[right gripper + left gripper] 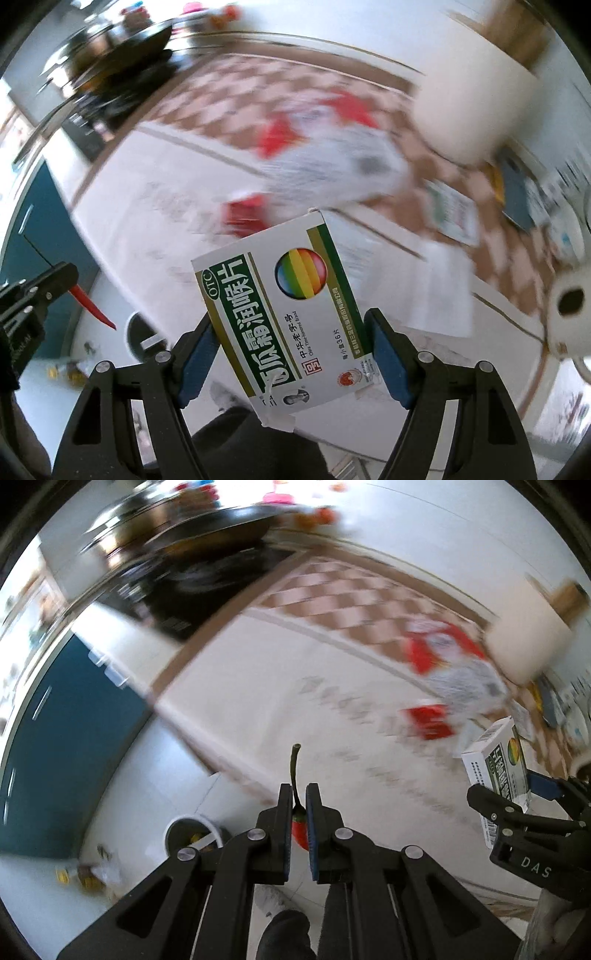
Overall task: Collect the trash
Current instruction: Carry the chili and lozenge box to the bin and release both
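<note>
Surface (229,701) white with a brown-and-white checkered band, blurred in both views; edge runs diagonally, teal cabinet front (66,746) below it on the left. Dark pan (207,528) on a black stove at the far end, heavily smeared. Red-and-white plastic bag (454,664) lying on the checkered band, a small red packet (428,722) just beside it. Bin (192,834) on the pale floor below the surface edge, yellow scraps inside; more scraps on the floor near it. Right gripper (291,354) pointing steeply down, fingers spread wide and pressing both long edges of a white-and-green medicine box (284,314), rainbow disc on its face, box tilted, lifted clear of the surface. Left gripper (298,827) also pointing down, fingers nearly together and pinching a red chili pepper (300,832); green stem sticks up past the fingertips, and the right view shows the red tip hanging out below. Both items are held in air, near each other, above the floor side of the surface edge.
</note>
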